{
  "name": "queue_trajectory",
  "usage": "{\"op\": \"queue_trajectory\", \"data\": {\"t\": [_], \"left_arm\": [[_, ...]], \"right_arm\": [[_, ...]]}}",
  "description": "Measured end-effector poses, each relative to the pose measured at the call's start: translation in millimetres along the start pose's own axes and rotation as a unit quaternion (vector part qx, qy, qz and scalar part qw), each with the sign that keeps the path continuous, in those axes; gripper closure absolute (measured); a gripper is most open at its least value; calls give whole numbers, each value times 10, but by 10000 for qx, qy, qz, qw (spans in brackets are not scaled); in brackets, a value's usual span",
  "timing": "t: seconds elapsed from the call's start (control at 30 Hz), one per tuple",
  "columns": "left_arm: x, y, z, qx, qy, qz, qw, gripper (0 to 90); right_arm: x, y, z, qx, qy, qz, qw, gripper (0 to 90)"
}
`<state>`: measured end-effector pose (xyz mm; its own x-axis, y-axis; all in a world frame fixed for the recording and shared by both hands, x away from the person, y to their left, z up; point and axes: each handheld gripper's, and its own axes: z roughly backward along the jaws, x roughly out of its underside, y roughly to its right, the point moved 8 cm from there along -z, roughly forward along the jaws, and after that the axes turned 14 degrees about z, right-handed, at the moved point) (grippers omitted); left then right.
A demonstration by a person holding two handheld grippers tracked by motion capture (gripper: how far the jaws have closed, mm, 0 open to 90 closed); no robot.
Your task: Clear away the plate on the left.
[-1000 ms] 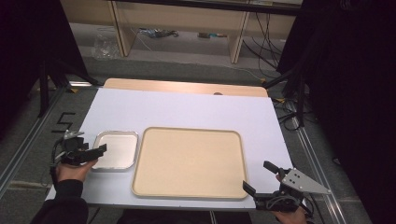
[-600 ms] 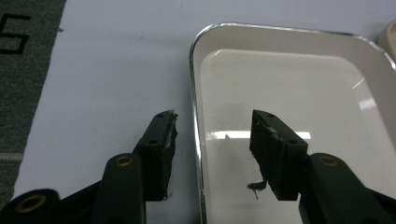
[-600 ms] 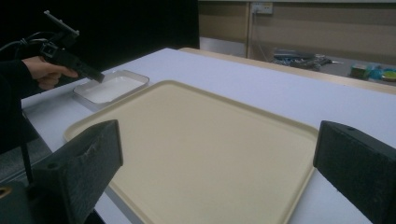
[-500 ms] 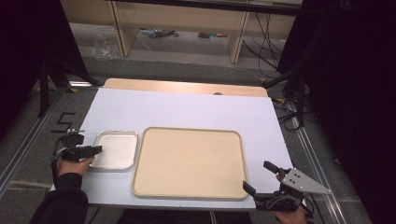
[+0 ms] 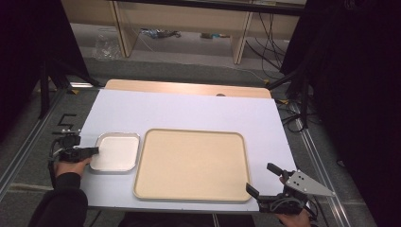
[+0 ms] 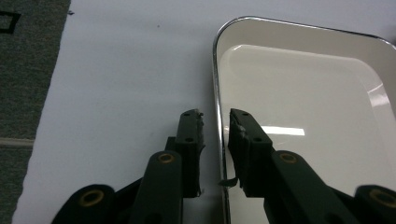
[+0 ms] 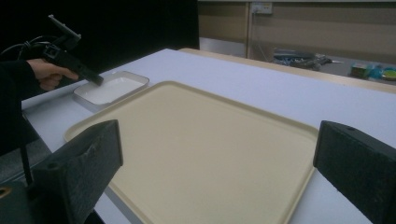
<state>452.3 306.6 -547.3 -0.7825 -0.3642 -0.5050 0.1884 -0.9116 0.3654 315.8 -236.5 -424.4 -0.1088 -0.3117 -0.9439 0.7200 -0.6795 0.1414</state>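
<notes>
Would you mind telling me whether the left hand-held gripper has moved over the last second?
Yes. The left hand-held gripper has shifted slightly nearer the person along the small white tray, and its jaws now straddle the tray's left rim.

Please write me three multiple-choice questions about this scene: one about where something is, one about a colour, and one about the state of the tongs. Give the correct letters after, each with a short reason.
1. Where does the small white tray lie?
A. To the left of the large beige tray
B. On top of it
C. At the table's far edge

2. What colour is the large tray?
A. Red
B. Beige
C. Black

3. How do the left tongs stand at the small tray?
A. One jaw on each side of its rim
B. Far off, above the floor
C. Inside the large tray

Answers:
1. A, the high view shows the two side by side.
2. B, both the high view and the right gripper view show it beige.
3. A, the left gripper view shows the metal rim running between the jaws, with a gap on each side.
</notes>
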Motion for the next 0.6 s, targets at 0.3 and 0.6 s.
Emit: {"op": "queue_trajectory", "data": {"t": [0.3, 0.6], "left_arm": [[-46, 39, -35, 112, -25, -33, 9999, 838], [-85, 68, -31, 437, 203, 205, 9986, 875]], "right_arm": [[1, 2, -5, 13, 3, -10, 10000, 20], [1, 6, 2, 40, -9, 2, 10000, 20]]}}
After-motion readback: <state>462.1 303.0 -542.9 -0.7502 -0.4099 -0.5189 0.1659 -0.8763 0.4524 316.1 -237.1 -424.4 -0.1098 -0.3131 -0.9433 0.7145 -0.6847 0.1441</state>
